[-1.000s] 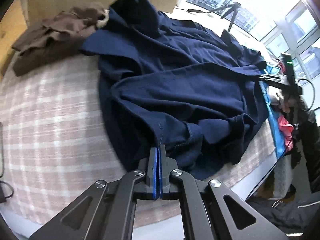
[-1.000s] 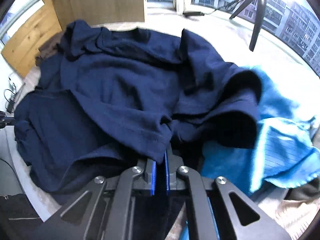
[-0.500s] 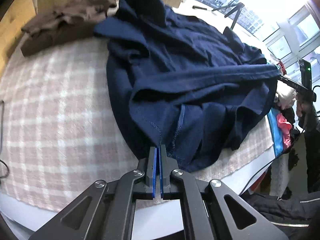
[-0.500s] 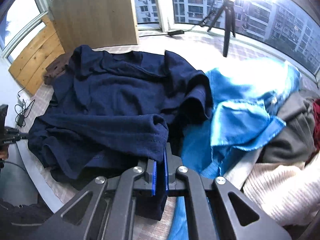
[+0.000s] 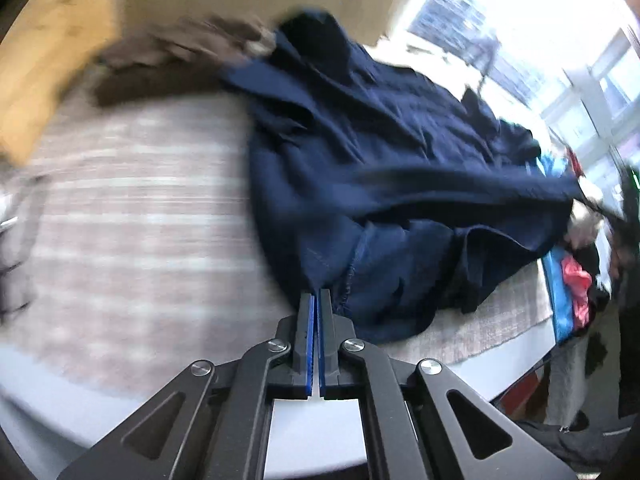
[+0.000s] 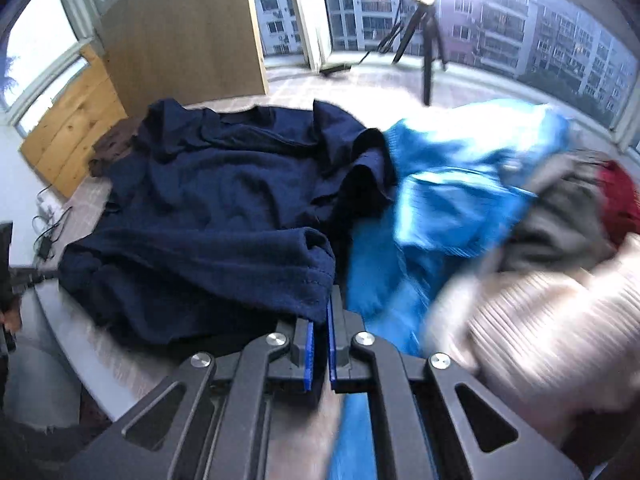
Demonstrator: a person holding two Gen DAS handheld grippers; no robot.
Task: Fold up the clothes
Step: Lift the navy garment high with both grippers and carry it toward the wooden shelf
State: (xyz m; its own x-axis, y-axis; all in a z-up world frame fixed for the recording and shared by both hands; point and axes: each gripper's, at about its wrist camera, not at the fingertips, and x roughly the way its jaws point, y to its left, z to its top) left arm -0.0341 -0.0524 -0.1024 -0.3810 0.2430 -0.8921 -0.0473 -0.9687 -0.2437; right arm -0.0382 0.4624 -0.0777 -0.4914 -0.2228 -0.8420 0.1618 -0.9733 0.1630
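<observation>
Where the left wrist view looks along its two black fingers, the left gripper (image 5: pixel 318 300) is pinched onto the hem of a crumpled dark navy knit shirt (image 5: pixel 384 168), blue pads nearly touching with only the cloth edge between them. That shirt sprawls over the right half of a pink and white checked bedspread (image 5: pixel 132 220), bunched in ridges rather than flat. A heap of brown fabric (image 5: pixel 160 68) sits at the far left. Much of this view is smeared by motion.

From the right wrist view, the right gripper (image 6: pixel 320 320) clamps another hemmed edge of the same shirt (image 6: pixel 224 208), which drapes over its pads. Just right of the shirt lies a bright blue garment (image 6: pixel 452 196), touching it, and further right a cream ribbed knit (image 6: pixel 532 312), a grey piece and something red.

Both grips catch only a thin edge, so a sharp pull could slip the hem free. Judging by the overlap, the navy cloth may also drag the blue garment along, and uneven tension between the two held points would likely leave the fold crooked.
</observation>
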